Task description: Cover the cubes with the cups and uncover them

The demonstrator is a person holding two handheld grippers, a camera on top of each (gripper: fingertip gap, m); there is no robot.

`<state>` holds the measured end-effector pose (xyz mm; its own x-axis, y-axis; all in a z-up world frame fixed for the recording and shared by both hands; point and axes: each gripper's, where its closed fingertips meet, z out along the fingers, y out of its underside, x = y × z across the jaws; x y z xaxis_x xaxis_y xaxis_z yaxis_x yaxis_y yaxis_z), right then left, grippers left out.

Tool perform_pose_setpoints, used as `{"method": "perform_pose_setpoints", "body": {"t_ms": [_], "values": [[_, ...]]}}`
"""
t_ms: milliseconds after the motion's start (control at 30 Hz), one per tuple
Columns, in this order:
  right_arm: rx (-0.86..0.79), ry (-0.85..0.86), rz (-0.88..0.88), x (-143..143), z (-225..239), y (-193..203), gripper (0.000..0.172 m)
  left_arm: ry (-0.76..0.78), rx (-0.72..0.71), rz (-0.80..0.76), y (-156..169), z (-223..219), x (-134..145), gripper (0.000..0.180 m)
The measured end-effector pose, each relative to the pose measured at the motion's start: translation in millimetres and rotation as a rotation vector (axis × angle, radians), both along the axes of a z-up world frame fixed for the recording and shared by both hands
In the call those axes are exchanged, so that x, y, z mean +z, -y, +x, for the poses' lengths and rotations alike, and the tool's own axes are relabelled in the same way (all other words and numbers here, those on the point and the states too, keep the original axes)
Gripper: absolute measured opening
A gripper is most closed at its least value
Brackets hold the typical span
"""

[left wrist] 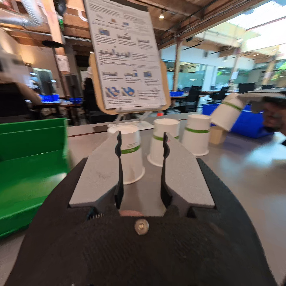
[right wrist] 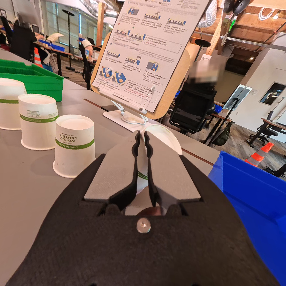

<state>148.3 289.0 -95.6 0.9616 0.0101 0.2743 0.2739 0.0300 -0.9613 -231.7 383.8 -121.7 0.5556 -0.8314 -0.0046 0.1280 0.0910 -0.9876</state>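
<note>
Currently, progress: uncovering looks just begun.
Covered: three inverted cups [right wrist: 74, 145] stand on table [right wrist: 23, 178].
Exposed: wooden cube [left wrist: 217, 136], far right.
Right gripper [right wrist: 142, 136]: pinching wall of lifted cup [left wrist: 226, 113].
Left gripper [left wrist: 141, 137]: spread, holding nothing.

Each camera rides low behind my hand-held gripper, looking forward along its fingers over the bench [left wrist: 232, 178]. Both views share the upturned cups [left wrist: 196, 134] ahead (near, from opposite sides) and the instruction stand [right wrist: 139, 61] beyond.
</note>
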Motion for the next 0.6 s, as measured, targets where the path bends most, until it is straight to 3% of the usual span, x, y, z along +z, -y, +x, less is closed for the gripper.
{"method": "perform_pose_setpoints", "body": {"t_ms": [300, 600], "values": [[0.021, -0.036, 0.1, 19.6, -2.7, 13.4, 0.003, -0.116, -0.356, -0.027, 65.4, 91.5, 7.0, 0.052], [0.091, -0.041, 0.218, 41.3, -16.2, 30.8, 0.003, -0.216, -0.587, -0.078, 106.3, 168.1, -6.5, 0.045]]}}
